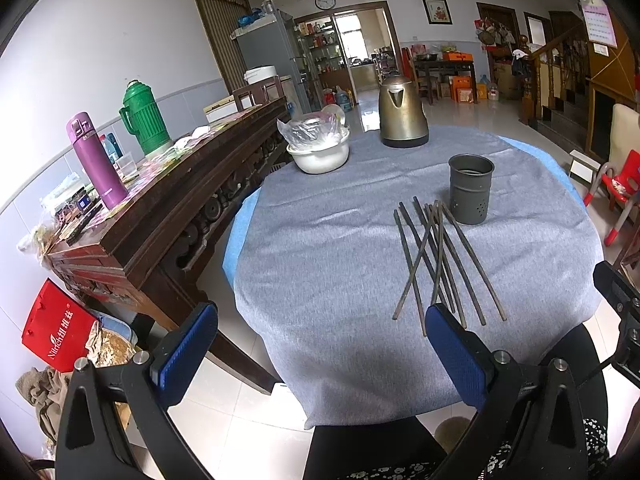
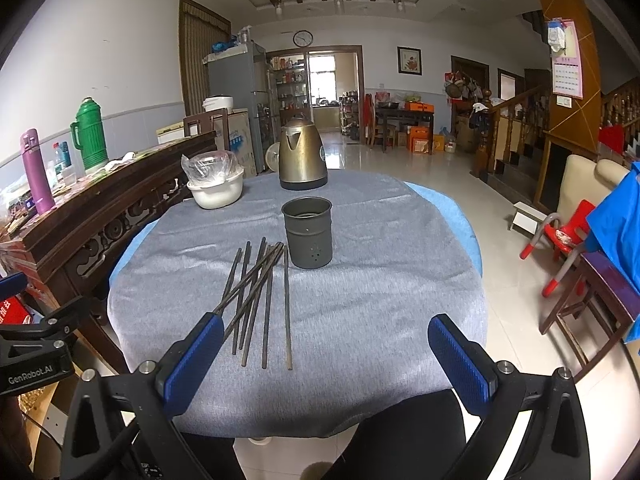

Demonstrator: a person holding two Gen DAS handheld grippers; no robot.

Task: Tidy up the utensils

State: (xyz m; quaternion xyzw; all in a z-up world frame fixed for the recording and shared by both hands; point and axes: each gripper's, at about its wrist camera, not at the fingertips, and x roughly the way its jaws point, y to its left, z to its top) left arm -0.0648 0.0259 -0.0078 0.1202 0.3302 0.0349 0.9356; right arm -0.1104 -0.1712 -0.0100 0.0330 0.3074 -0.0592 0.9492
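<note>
**Both claws wide above the near edge, chopsticks loose on the cloth**

Nearest to us are our own two claws, each hovering over the near edge of the round table. Our left gripper (image 1: 322,340) stands wide, its blue pads far apart and holding nothing; our right gripper (image 2: 326,344) is spread just as wide and also holds nothing.

Going left to right, we first see the dark wooden sideboard (image 1: 168,200) beside the table, carrying a purple flask (image 1: 96,160) and a green thermos (image 1: 144,120), both upright and well apart from the work. Next comes the table itself, covered by a grey cloth (image 2: 360,312). On its far left part sits a white bowl (image 2: 216,194) with a clear plastic bag (image 2: 208,166) bunched in it. Further right, at the far side, stands a brass-coloured kettle (image 2: 301,158).

Nearer to us, around the middle of the cloth, lie the dark chopsticks (image 2: 260,300) in a loose bundle, several crossing one another, their far ends close to the holder. In the left wrist view they reach down to just beside our right-hand pad; in the right wrist view one passes behind the left-hand pad. Just right of their far tips stands the grey metal holder (image 2: 308,232), upright, with small holes in its lower wall. We see a red plastic chair (image 2: 564,240) on the floor at far right.
</note>
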